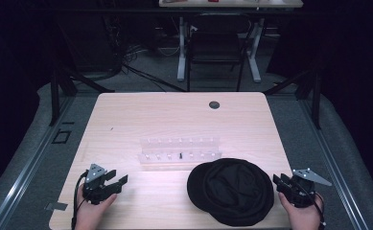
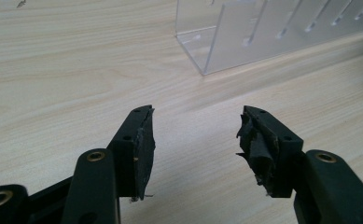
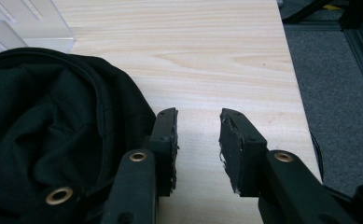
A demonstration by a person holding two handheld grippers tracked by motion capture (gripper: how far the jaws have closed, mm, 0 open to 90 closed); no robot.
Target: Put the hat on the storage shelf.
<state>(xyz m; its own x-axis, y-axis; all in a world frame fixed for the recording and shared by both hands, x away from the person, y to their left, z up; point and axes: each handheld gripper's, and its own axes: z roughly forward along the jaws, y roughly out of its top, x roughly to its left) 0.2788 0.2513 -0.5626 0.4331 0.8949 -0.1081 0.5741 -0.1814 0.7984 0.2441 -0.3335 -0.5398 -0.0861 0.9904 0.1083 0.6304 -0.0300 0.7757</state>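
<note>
A black cap [image 1: 232, 190] lies upside down on the wooden table [image 1: 174, 120], near the front right. Its dark fabric [image 3: 44, 126] bulks at the left of the right gripper view. Behind it stands a clear plastic rack [image 1: 180, 152] with rows of small pegs; one end of the rack [image 2: 244, 37] shows in the left gripper view. My left gripper [image 1: 119, 178] rests at the front left of the table, open, with bare wood between its jaws [image 2: 195, 135]. My right gripper [image 1: 276, 181] sits just right of the cap, open and holding nothing [image 3: 198, 135].
A small dark round grommet [image 1: 214, 104] sits near the table's far edge. The table's right edge and grey floor [image 3: 338, 84] lie close beside the right gripper. A chair [image 1: 216, 48] and desk legs stand beyond the table.
</note>
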